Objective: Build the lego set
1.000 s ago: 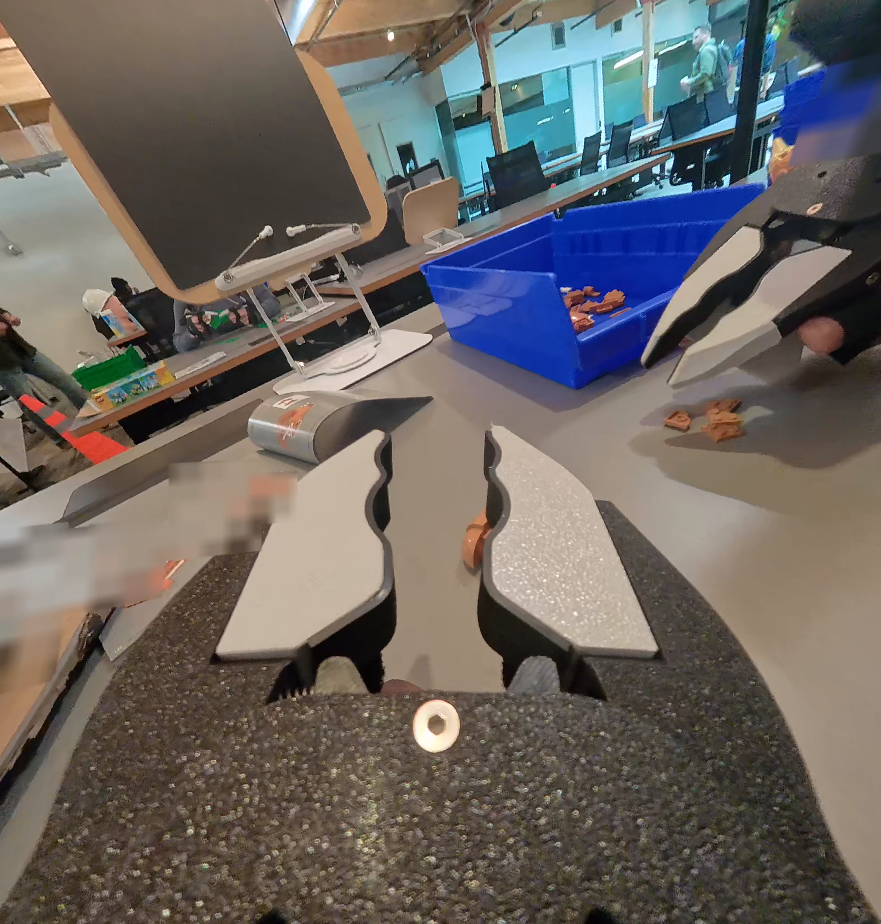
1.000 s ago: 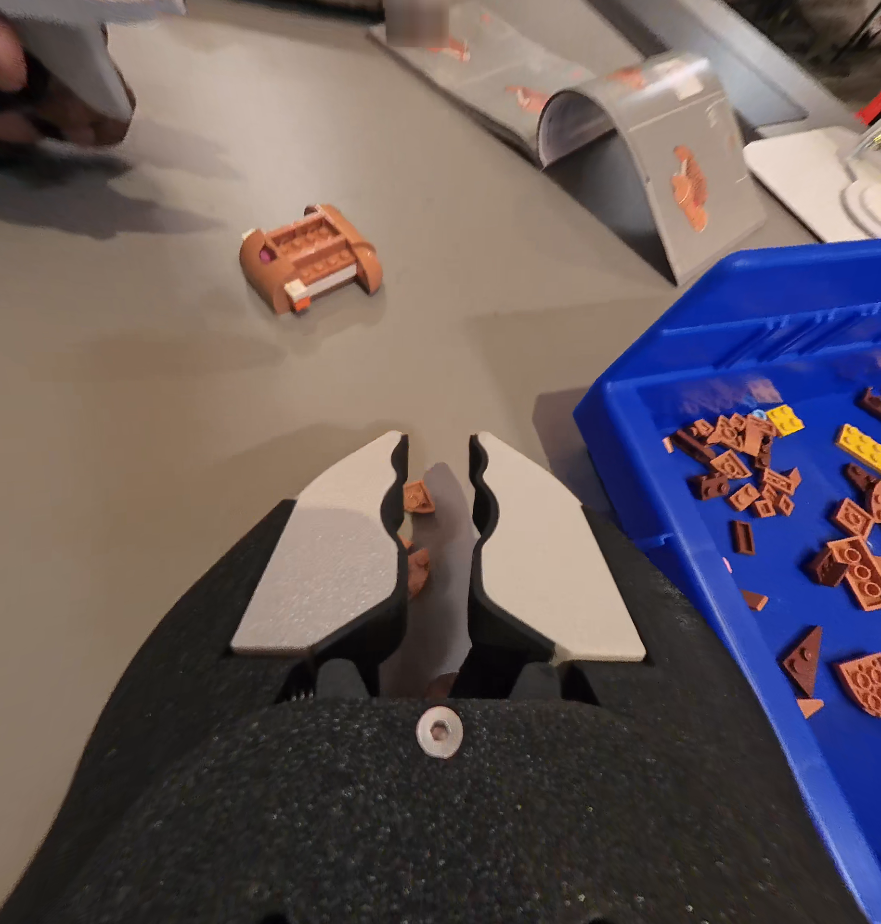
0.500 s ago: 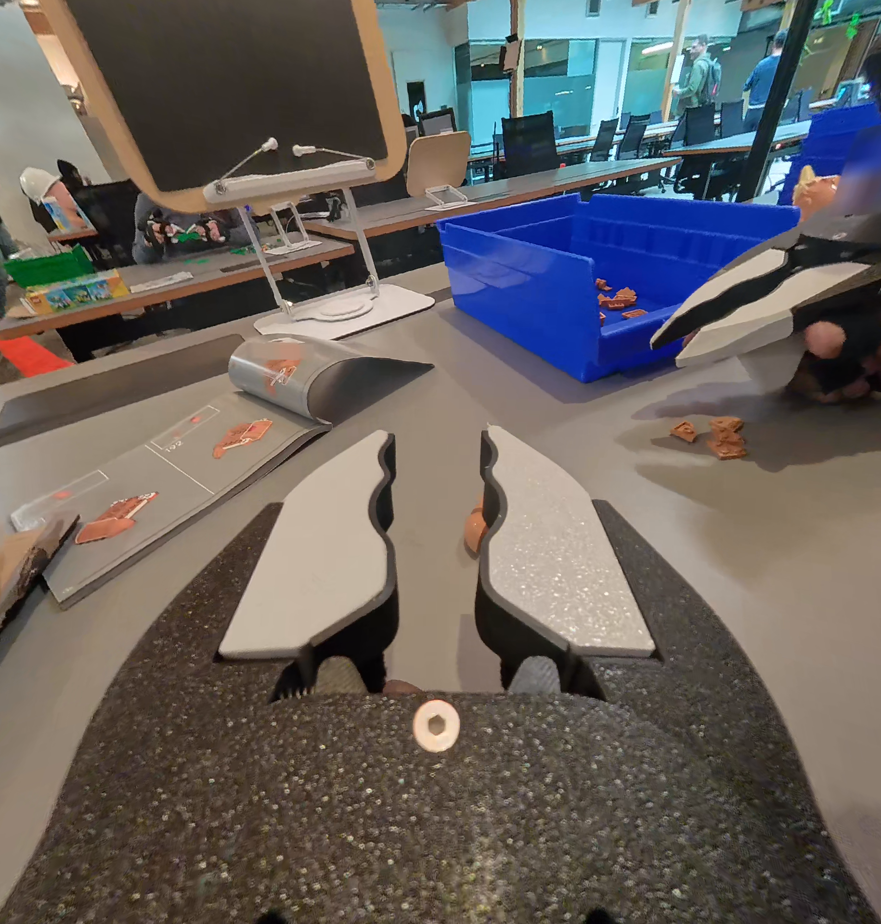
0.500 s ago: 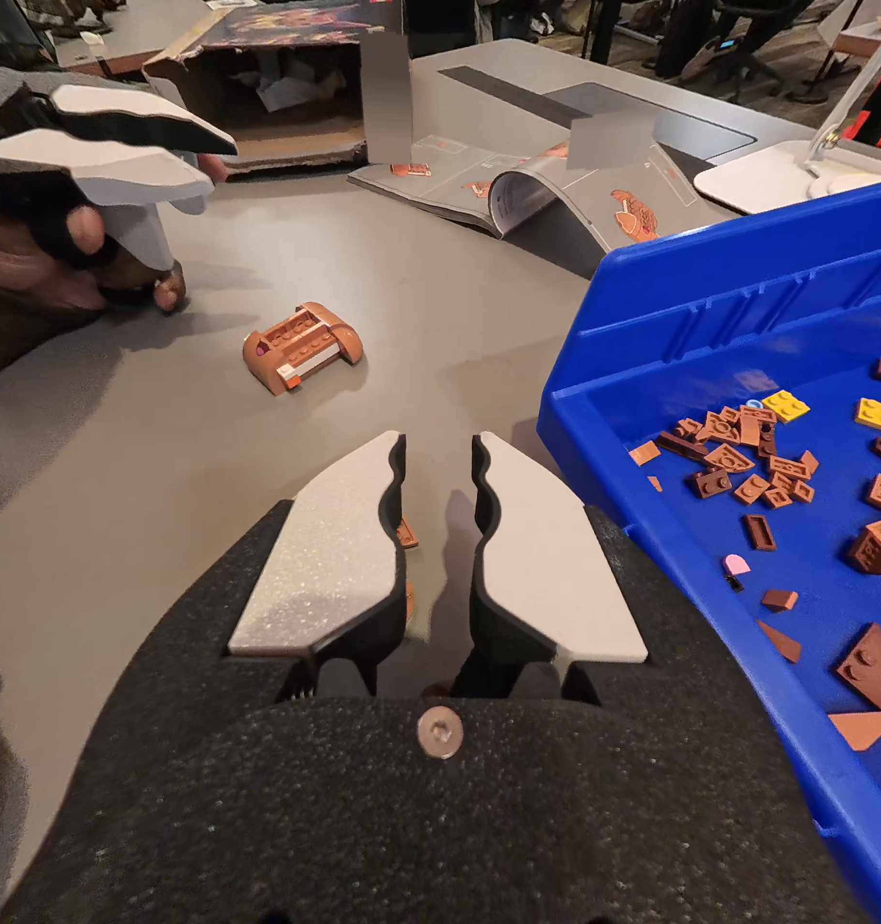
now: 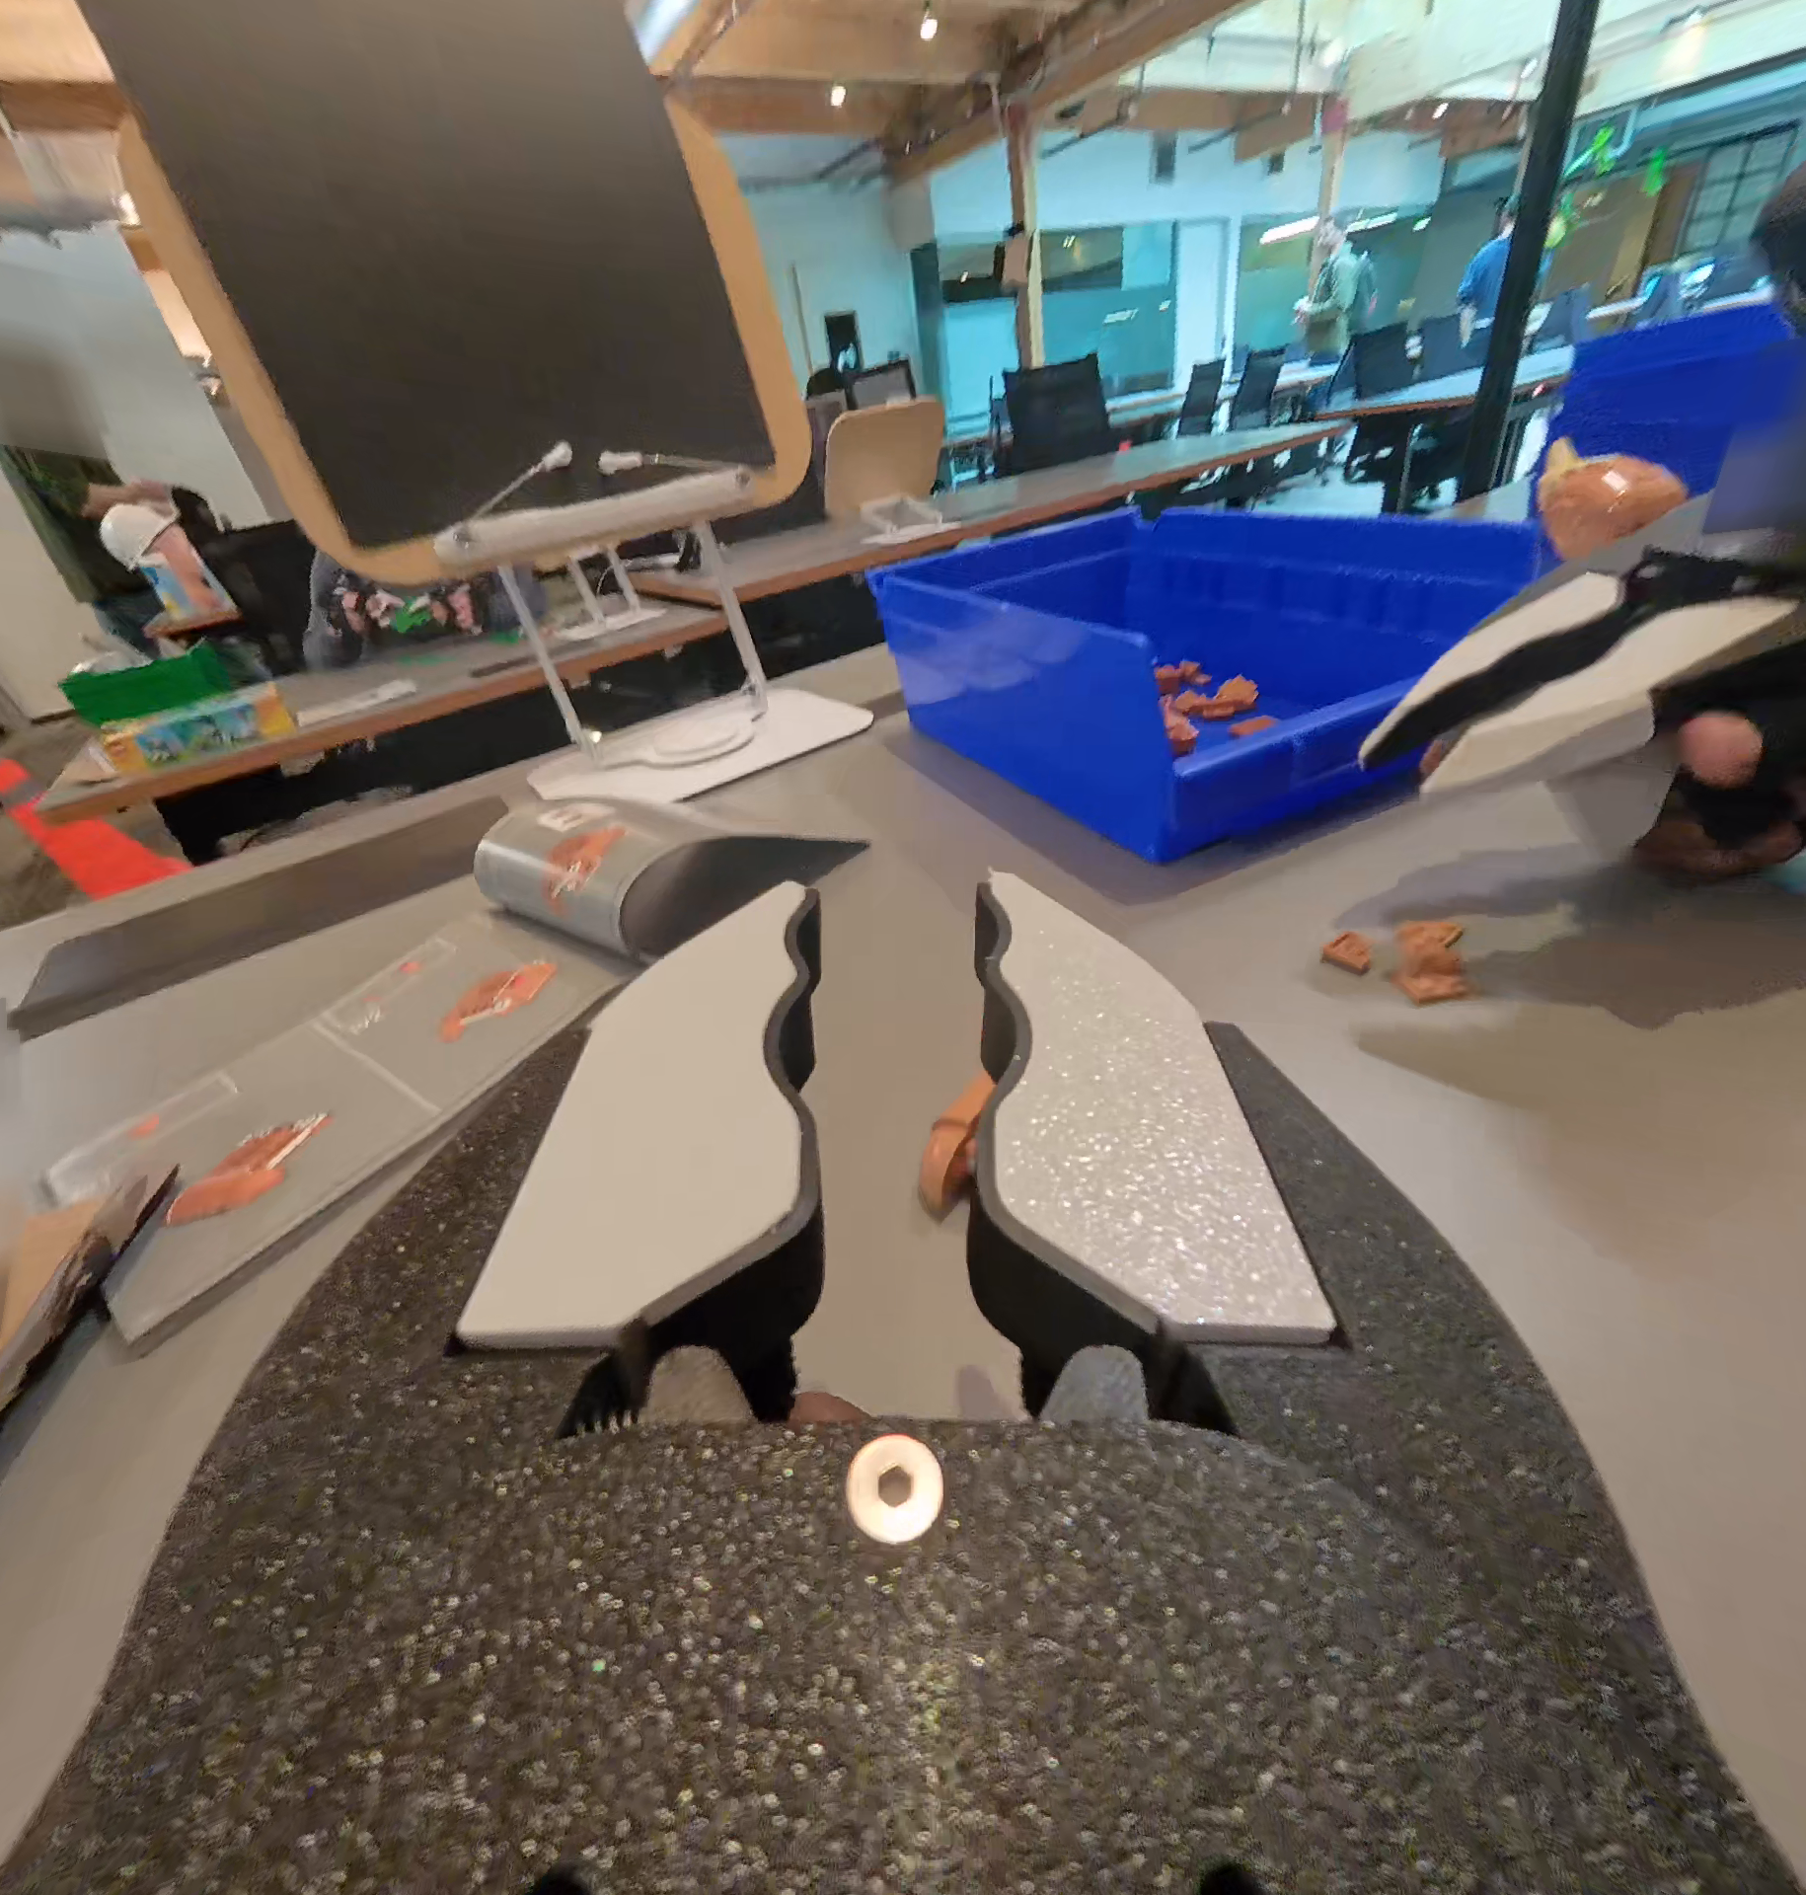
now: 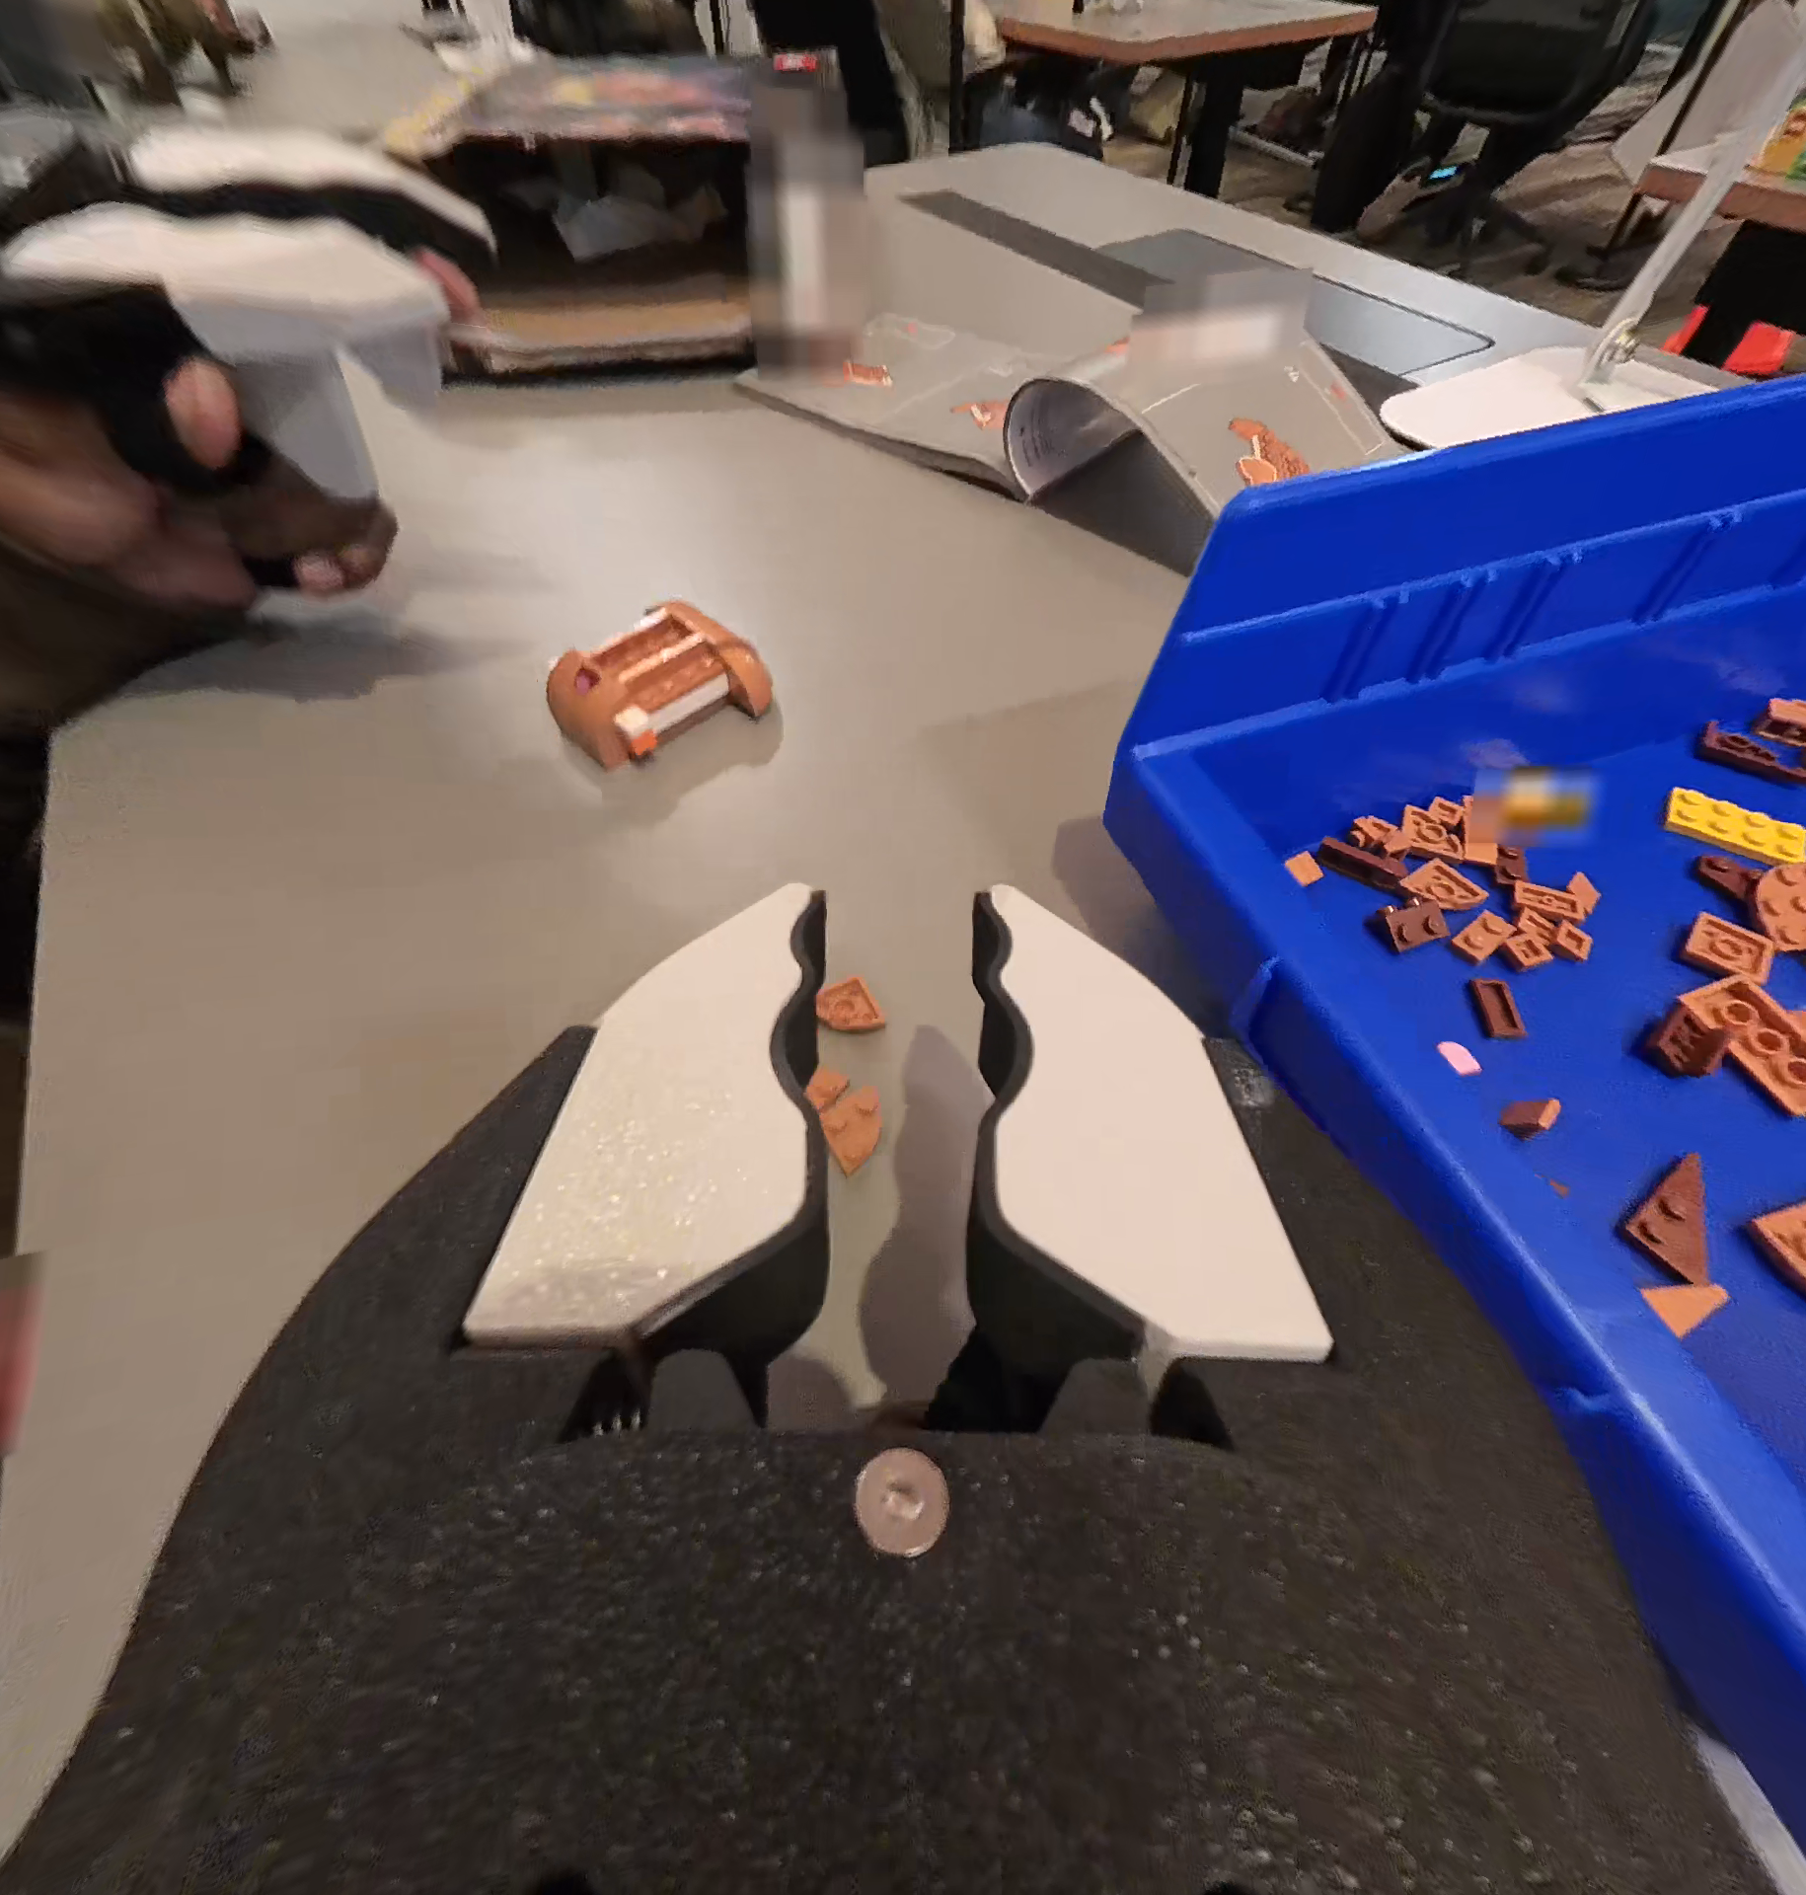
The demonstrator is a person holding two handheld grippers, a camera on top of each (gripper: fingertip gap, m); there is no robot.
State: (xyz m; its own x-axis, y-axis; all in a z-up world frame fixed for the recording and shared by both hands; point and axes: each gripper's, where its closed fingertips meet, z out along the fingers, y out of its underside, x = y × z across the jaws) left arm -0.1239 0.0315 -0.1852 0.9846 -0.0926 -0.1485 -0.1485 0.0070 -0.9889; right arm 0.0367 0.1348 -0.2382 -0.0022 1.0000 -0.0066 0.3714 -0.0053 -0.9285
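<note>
My left gripper [image 5: 897, 902] is open and empty, low over the grey table. A small brown Lego build [image 5: 952, 1138] peeks out beside its right finger; the same build [image 6: 663, 682] lies on the table in the right wrist view, apart from both grippers. My right gripper [image 6: 899, 913] is open and empty above a few loose brown plates [image 6: 850, 1007] that lie on the table between its fingers. These plates [image 5: 1412, 959] also show under the right gripper [image 5: 1494, 677] in the left wrist view. The left gripper [image 6: 263, 236] shows at the upper left, blurred.
A blue bin [image 6: 1391, 636] with several brown and yellow bricks stands to the right; it also shows in the left wrist view [image 5: 1042, 697]. An open instruction booklet [image 6: 1083, 420] [image 5: 366, 1036], a tablet on a white stand [image 5: 612, 533] and a cardboard box [image 6: 591, 297] sit at the back. The gap from one gripper's tips to the other's is roughly 20 cm.
Both grippers tipped up from looking down at the table to a more level view. The right one pulled back a little from the loose plates. Both stayed open and empty.
</note>
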